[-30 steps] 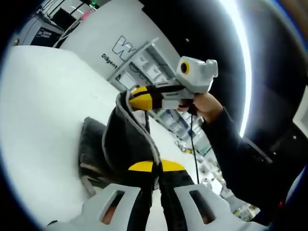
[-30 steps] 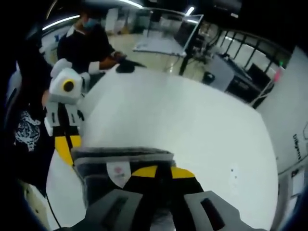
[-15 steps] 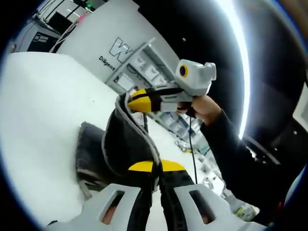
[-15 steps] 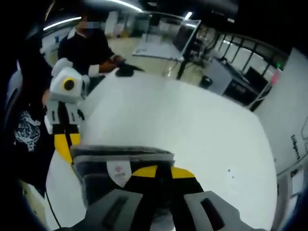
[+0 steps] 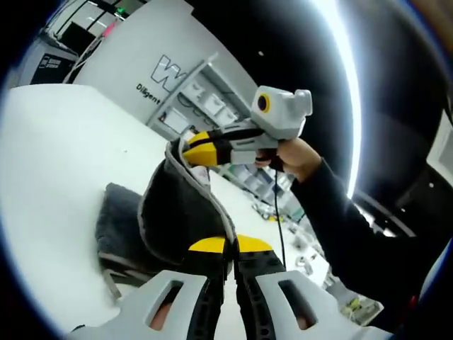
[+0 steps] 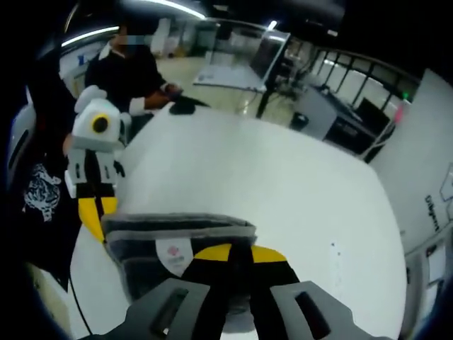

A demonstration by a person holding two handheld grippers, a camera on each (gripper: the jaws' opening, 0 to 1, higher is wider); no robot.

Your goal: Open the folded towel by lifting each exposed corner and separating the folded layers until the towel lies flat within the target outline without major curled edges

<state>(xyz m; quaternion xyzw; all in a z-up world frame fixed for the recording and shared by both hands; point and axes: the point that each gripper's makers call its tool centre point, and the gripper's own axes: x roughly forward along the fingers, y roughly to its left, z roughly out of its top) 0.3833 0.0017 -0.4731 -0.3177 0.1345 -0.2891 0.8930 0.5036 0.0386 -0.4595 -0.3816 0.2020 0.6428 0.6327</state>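
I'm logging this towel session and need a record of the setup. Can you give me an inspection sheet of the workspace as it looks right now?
Surface: white table, bare apart from the towel.
Job's things: dark grey towel, lifted at two corners, its lower part bunched on the table; a label faces the right gripper view. No target outline seen.
Clutter: a dark object at the far table edge, too blurred to name.
Grippers: left gripper shut on the towel; right gripper shut on the towel.
Cables: a black cable hangs from the right gripper.
Surroundings: a seated person at the far edge, a white lettered wall, desks and screens behind.
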